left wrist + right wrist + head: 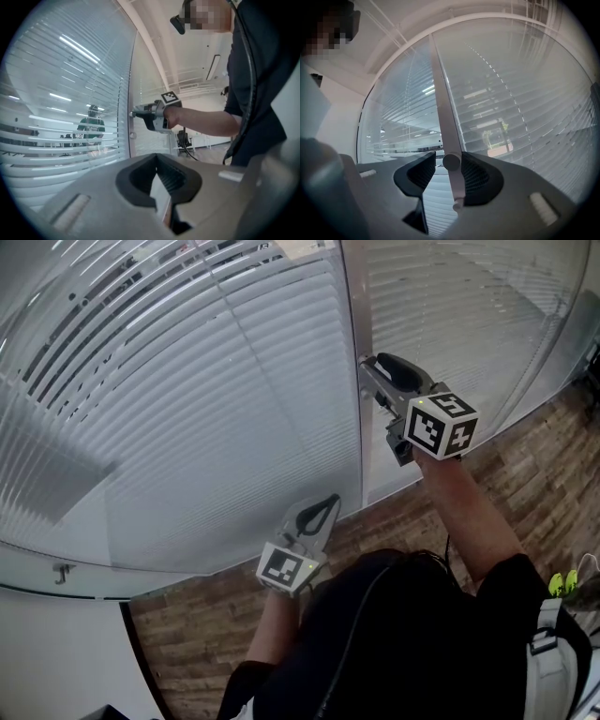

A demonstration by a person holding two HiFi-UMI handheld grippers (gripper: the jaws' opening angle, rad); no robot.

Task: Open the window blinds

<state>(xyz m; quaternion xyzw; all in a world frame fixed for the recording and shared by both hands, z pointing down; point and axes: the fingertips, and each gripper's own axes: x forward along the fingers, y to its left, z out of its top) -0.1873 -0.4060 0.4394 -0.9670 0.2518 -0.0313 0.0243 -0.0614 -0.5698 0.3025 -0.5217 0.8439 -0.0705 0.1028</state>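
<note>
White slatted blinds hang closed behind the glass on both sides of a grey upright frame. A small round knob sticks out of that frame. My right gripper is raised to the frame, and in the right gripper view my right gripper is open around the knob. The knob lies against the right pad, with a gap to the left pad. My left gripper hangs lower, close to the left pane, shut and holding nothing. In the left gripper view the left gripper looks along the glass toward the right gripper.
Wood-patterned floor runs along the foot of the glass wall. A second small knob sits lower on the frame. A person in a green top shows through the slats, and an office chair stands down the corridor.
</note>
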